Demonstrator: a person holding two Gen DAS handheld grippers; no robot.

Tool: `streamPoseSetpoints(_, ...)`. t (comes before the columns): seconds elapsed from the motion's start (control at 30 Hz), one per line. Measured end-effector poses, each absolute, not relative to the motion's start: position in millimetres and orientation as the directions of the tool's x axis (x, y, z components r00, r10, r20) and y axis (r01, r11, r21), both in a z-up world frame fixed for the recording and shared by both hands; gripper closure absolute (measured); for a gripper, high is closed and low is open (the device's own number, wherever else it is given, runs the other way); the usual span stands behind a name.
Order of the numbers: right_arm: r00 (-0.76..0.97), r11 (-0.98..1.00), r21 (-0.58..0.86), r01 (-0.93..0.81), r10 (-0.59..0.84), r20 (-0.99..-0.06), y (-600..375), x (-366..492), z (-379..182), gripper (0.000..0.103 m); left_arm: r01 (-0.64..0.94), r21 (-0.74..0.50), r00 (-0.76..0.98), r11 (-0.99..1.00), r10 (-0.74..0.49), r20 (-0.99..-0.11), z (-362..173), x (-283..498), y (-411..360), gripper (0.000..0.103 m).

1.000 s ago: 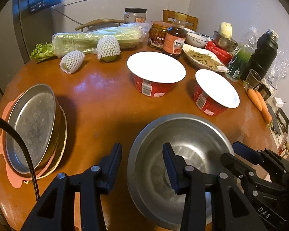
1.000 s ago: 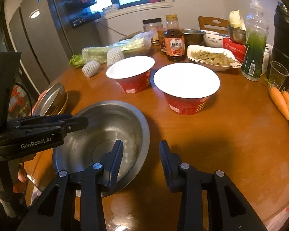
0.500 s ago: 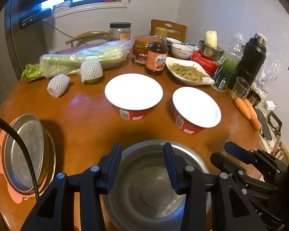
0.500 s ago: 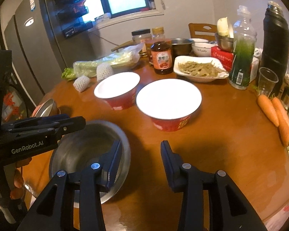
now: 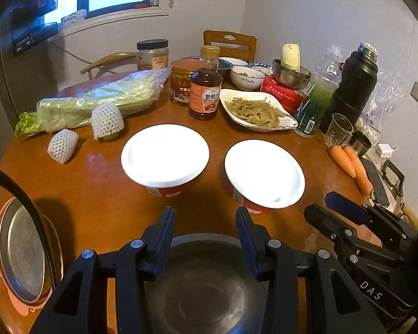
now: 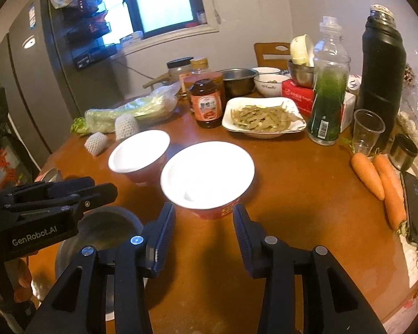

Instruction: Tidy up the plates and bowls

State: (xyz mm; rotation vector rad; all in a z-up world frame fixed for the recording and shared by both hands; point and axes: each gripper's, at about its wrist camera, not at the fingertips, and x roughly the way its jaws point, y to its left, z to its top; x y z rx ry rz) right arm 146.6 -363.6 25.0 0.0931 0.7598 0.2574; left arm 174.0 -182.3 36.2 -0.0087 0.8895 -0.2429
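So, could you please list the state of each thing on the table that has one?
left gripper: jaws open, empty
right gripper: jaws open, empty
steel bowl: upright, empty
two red tubs: white lids on
steel plate: stacked on other plates, empty
white dish: filled with food
clear cup: upright, empty
sauce bottle: capped

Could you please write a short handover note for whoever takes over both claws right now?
Left claw: open, empty, above the steel bowl.
Right claw: open, empty, in front of the nearer red paper bowl.
Second red paper bowl stands beside it.
Steel plates are stacked on a pink mat at the table's left edge.
Done: plates stacked.
Left: the bowls, probably to be gathered or nested.
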Motion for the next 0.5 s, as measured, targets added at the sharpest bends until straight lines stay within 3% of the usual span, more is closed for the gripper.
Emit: streamPoseSetpoints(0.5, 0.684, 0.973, 0.191, -0.128, 0.226, -0.694, -380, 180, 13, 0.059, 0.239, -0.131, 0.552, 0.962, -0.245, -0.797, 25, 211, -206, 0.054)
